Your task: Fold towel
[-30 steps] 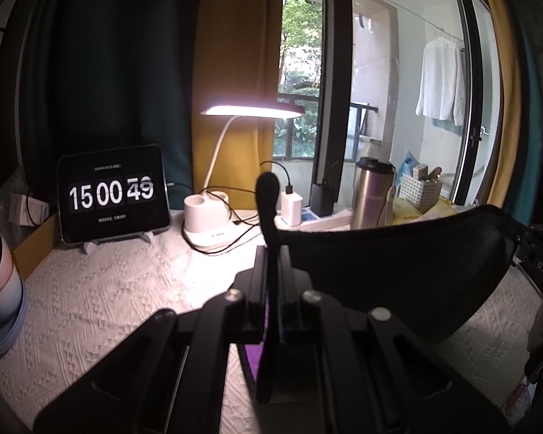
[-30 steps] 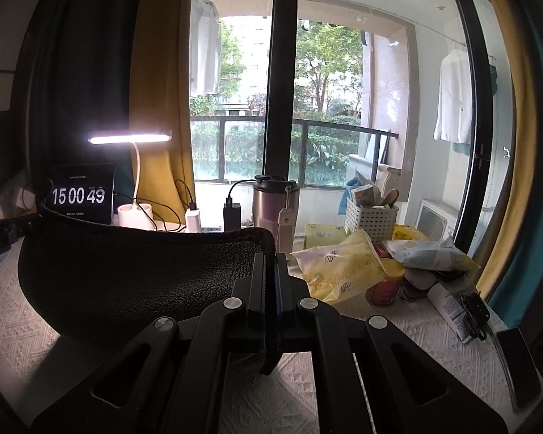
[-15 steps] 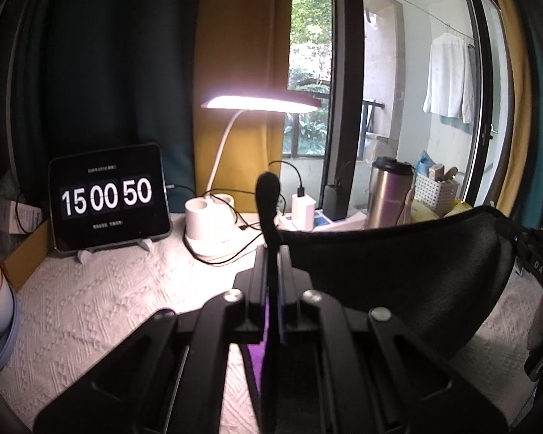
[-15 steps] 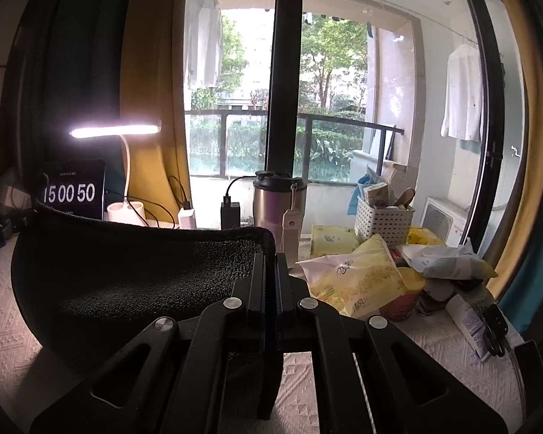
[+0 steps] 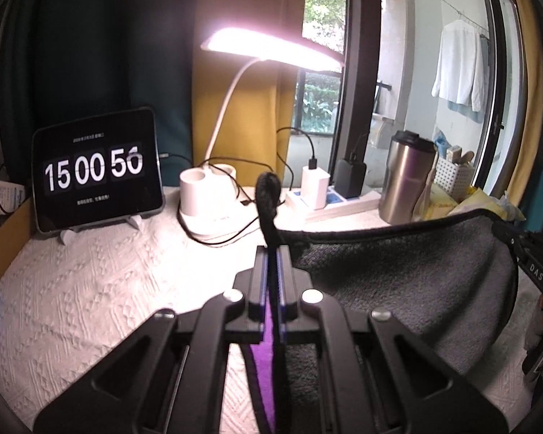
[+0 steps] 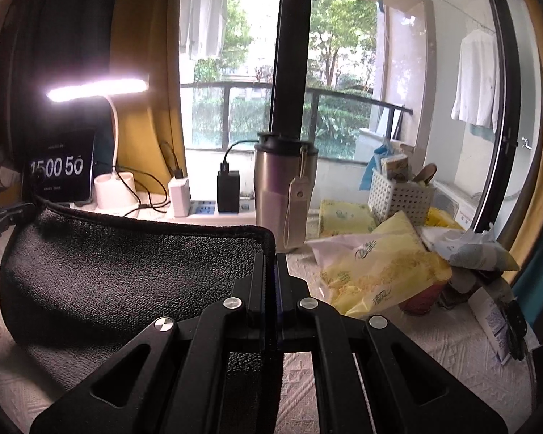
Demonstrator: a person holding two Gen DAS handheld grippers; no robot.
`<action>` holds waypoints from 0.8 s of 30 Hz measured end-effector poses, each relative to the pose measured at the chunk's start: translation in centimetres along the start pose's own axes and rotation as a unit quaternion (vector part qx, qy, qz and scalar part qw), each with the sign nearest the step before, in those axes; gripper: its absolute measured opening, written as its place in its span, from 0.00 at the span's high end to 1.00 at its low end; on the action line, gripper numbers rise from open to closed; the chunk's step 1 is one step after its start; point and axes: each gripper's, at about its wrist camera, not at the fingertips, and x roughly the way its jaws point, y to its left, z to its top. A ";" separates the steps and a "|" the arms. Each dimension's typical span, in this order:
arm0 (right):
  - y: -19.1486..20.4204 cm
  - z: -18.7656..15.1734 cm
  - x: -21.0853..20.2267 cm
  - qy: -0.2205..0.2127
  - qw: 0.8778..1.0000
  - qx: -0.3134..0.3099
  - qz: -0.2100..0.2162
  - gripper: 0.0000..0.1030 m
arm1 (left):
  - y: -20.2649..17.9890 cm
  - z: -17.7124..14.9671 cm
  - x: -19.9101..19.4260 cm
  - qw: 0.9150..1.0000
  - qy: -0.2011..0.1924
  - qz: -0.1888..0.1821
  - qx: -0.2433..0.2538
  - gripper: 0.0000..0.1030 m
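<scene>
Both grippers, left point(image 5: 271, 253) and right point(image 6: 270, 258), have their jaws clamped on corners of the towel point(image 5: 398, 275), which sags between them above the desk point(image 5: 90, 289). Mid-fold, likely; next, carry the held edge over and lay it down evenly.

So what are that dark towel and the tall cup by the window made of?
The towel looks like dark grey terry or microfibre: nubbly matte pile with a stitched edge. The tall cup appears to be brushed stainless steel with a dark, probably plastic, lid: it has a dull metallic sheen.
</scene>
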 end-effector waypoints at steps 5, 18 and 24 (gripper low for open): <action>0.0 -1.0 2.0 0.027 1.000 0.000 0.002 0.96 | -0.1 -0.7 2.2 0.999 0.030 0.006 0.013 0.96; 0.5 -2.0 4.8 0.076 0.997 -0.016 0.009 0.96 | 0.3 -2.3 4.5 0.997 0.066 0.032 0.018 0.96; 0.2 -2.1 5.9 0.101 0.995 -0.007 0.015 0.96 | 0.2 -3.0 6.0 0.995 0.100 0.020 0.022 0.96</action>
